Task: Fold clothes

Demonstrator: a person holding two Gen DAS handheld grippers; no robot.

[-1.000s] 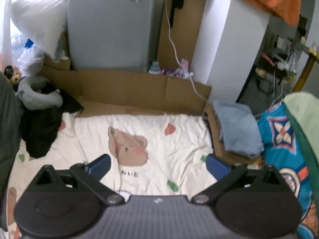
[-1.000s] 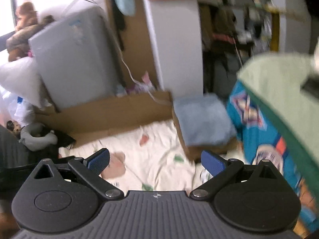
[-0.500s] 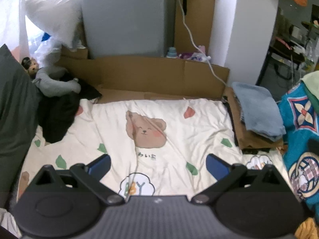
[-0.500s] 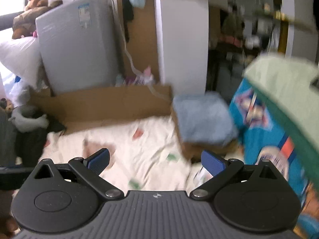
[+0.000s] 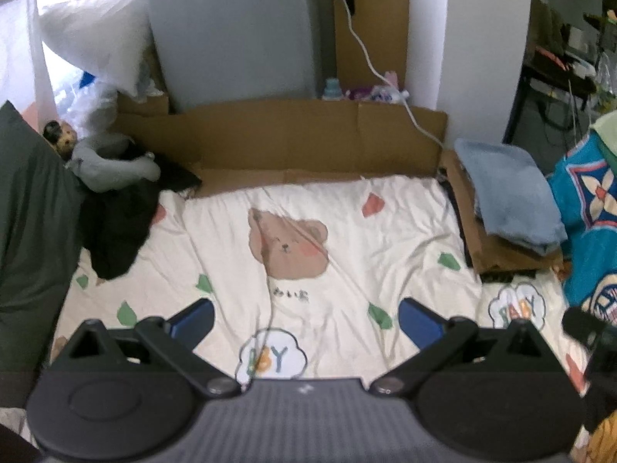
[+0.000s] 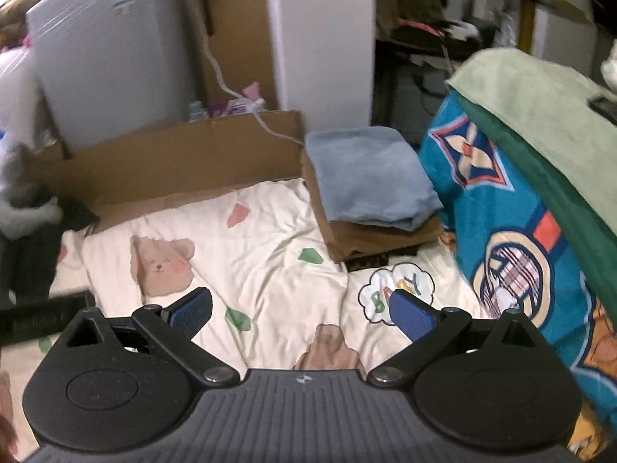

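Left gripper (image 5: 304, 318) and right gripper (image 6: 300, 310) hover with jaws spread, empty, above the cream bear-print sheet (image 5: 347, 239); folded blue garment (image 6: 370, 177) rests on cardboard (image 6: 370, 237), its underside hidden.

A cluttered room in a home, seen over a bed.

We see a cream bedsheet (image 5: 385, 231) printed with a bear, a white pillow (image 5: 96, 34), a grey stuffed toy (image 5: 112, 162), a folded blue towel (image 6: 366, 177) on cardboard, and a bright patterned blanket (image 6: 501, 212) beside it.
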